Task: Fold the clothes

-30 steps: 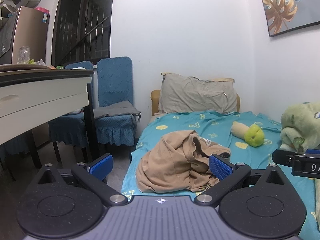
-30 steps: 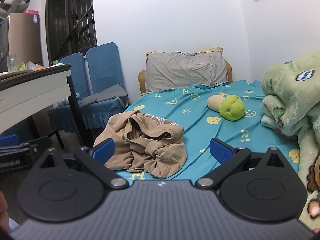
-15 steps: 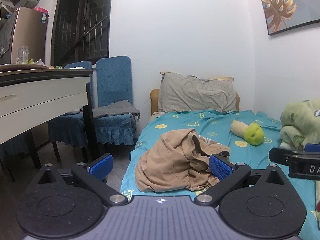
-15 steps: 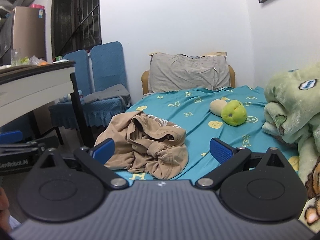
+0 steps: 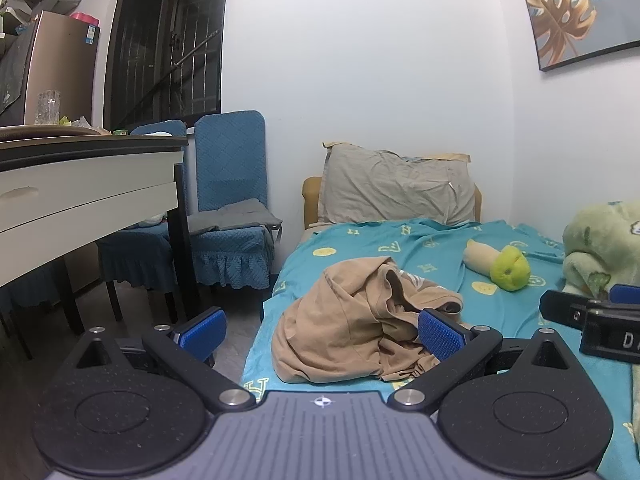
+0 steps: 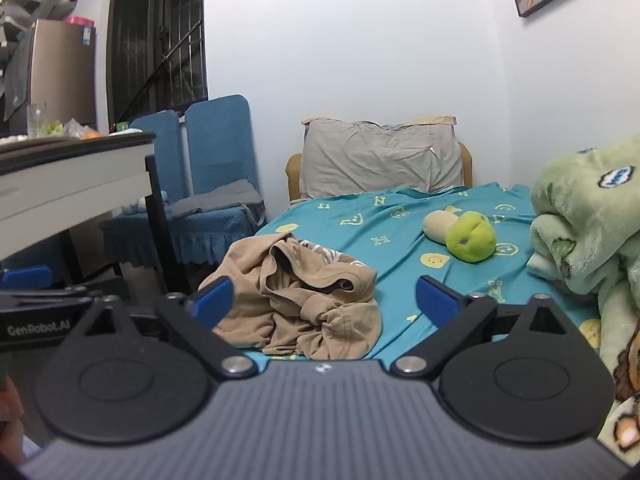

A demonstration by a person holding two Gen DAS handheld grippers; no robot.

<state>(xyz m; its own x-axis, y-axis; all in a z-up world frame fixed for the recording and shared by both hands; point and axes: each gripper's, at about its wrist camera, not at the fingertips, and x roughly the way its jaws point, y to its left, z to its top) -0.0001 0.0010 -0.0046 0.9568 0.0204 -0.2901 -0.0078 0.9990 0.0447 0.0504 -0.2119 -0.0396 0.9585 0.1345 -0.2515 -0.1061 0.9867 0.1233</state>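
My left camera shows the bed (image 5: 400, 240). The tan shirt (image 5: 360, 328) sits crumpled near its front left corner. My left gripper (image 5: 320, 330) has crept closer, jaws apart. My right camera shows my right gripper (image 6: 324, 300) closer too, jaws apart. No folding shows.

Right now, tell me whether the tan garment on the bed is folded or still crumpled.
Crumpled, not folded. The tan garment lies in a bunched heap on the teal bedsheet, with irregular wrinkles and no flat layers.
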